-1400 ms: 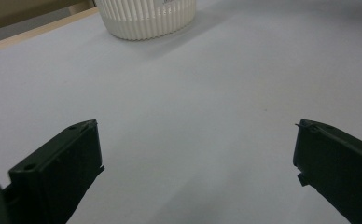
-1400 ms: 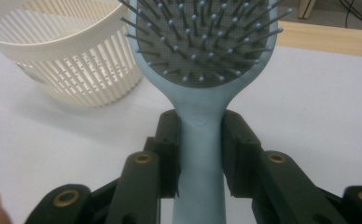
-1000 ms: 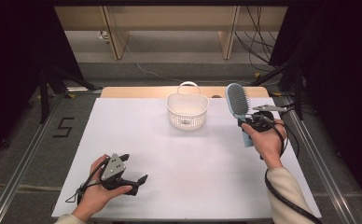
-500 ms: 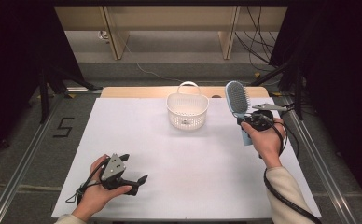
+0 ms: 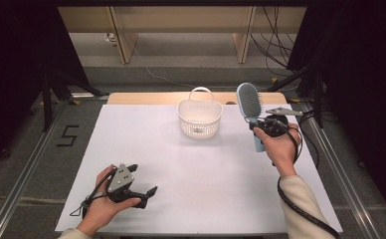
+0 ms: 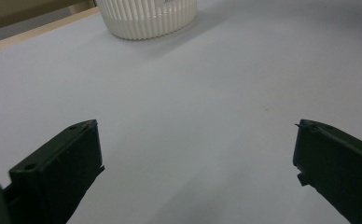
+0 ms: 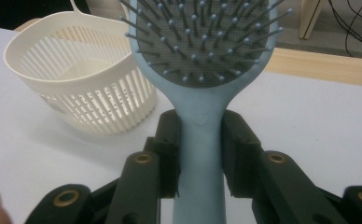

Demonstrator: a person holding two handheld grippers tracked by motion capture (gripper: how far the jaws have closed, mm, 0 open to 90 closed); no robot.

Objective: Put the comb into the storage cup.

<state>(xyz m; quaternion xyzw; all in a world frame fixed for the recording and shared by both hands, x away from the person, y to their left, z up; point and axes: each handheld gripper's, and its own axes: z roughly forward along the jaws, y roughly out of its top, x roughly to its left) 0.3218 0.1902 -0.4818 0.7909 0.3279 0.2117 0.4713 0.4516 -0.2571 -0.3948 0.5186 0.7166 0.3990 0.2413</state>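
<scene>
Right gripper [image 5: 261, 128], just right of the basket [image 5: 200, 118]: jaws closed on the neck of a pale blue paddle hairbrush [image 5: 249, 107], pads pressing both sides of the handle, bristled head up and leaning toward the basket, clear of the surface [image 5: 221, 169].

Left gripper [image 5: 142, 195], well in front of the basket and to its left: jaws spread wide, nothing between them, low over the surface.

Risks, as I judge them:
- Grip sits on the narrow, smooth neck; the heavy head could pivot or slide in the pads.
- Brush is longer than the basket is wide. Dropped flat, it may bridge the rim or tip the light basket over.
- Bristles could snag the slotted wall.

Surface: white sheet over a wooden top, a strip of wood visible behind the basket. Room: dark drapes either side of the basket, cables on the floor behind it, a "5" marked on the floor to its left.
</scene>
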